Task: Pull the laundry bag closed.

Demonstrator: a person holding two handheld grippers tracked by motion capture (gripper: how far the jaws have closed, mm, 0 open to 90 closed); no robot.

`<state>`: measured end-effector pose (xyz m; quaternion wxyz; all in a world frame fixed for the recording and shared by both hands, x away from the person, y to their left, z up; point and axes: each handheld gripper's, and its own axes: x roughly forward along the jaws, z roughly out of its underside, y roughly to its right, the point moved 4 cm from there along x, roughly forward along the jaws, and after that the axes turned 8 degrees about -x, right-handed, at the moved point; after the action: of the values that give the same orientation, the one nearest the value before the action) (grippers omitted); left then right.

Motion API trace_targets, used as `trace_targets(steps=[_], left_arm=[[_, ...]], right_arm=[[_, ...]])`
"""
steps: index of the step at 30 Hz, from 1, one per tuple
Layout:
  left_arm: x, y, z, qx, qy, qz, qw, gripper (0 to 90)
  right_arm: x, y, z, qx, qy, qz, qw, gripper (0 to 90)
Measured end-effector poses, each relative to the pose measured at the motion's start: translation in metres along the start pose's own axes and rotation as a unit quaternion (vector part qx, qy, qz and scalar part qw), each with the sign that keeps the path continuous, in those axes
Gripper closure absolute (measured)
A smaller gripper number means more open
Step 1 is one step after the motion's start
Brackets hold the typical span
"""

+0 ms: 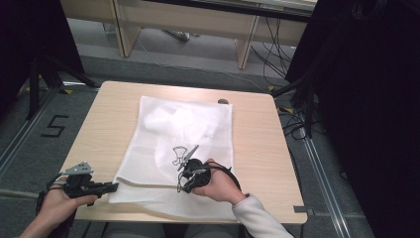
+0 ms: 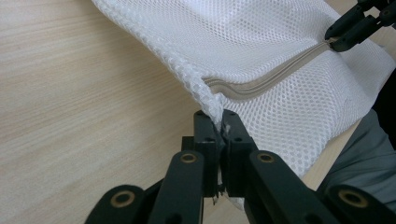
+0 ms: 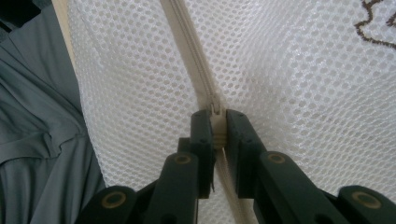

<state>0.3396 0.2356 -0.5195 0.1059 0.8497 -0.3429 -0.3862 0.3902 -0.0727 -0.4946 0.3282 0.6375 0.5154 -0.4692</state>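
Note:
A white mesh laundry bag lies flat on the wooden table, with a beige zipper running along its near edge. My left gripper is shut on the bag's near left corner, at the zipper's end. My right gripper is shut on the zipper pull, partway along the zipper. In the left gripper view the right gripper shows far off on the zipper line. A dark embroidered outline marks the bag's top face.
The table's near edge lies just under the bag's near side. A small dark object sits at the table's far edge. Grey clothing of the person shows below the table edge. Cables and desk legs stand beyond the table.

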Motion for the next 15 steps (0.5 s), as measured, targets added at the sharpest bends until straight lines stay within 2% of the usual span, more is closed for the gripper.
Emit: trace_targets(steps=[1,4,15], left_arm=[[-0.0010,-0.0002,0.0000,0.001,-0.009,0.001,1.0000,86.1],[-0.0008,-0.0003,0.0000,0.001,-0.009,0.001,1.0000,86.1],[-0.0008,-0.0004,0.0001,0.001,-0.009,0.000,1.0000,86.1]], right_arm=[[0.0002,0.0008,0.0006,-0.004,0.002,-0.001,1.0000,82.4],[-0.0016,0.0018,0.0023,-0.009,0.001,0.001,1.0000,82.4],[-0.0030,0.0017,0.0066,-0.002,-0.001,0.001,1.0000,82.4]])
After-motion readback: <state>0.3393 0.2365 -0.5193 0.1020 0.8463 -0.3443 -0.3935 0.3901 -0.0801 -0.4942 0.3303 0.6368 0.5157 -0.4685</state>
